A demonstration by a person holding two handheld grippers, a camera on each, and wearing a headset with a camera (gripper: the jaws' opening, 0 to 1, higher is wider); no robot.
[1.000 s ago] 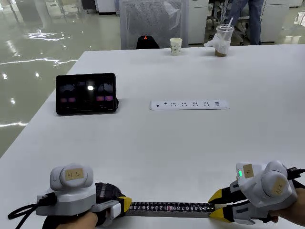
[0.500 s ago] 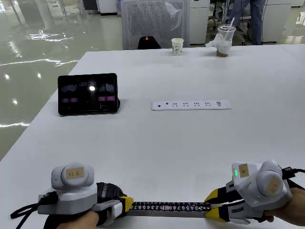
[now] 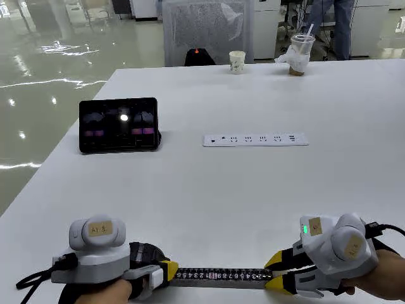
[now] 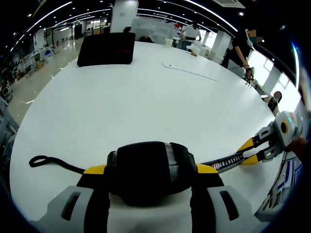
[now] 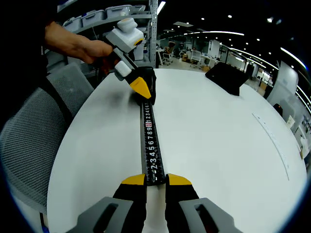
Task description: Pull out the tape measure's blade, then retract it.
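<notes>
The black tape measure point(image 3: 147, 256) sits in my left gripper point(image 3: 166, 271), which is shut on its body near the table's front edge. In the left gripper view the body point(image 4: 150, 158) fills the space between the yellow-tipped jaws of the left gripper point(image 4: 151, 169). The blade point(image 3: 221, 275) runs right, flat just above the table, to my right gripper point(image 3: 273, 272), which is shut on its end. In the right gripper view the blade point(image 5: 150, 145) leads from the right gripper point(image 5: 151, 179) up to the tape measure point(image 5: 146, 83).
A dark tablet point(image 3: 119, 124) stands at the left, and a white power strip point(image 3: 255, 139) lies mid-table. A paper cup point(image 3: 237, 61) and a plastic cup with a straw point(image 3: 299, 54) stand at the far edge, in front of a mesh chair point(image 3: 205, 28).
My right gripper has moved left toward the left gripper, still shut on the blade's end. The exposed blade is shorter. The left gripper has stayed put.
</notes>
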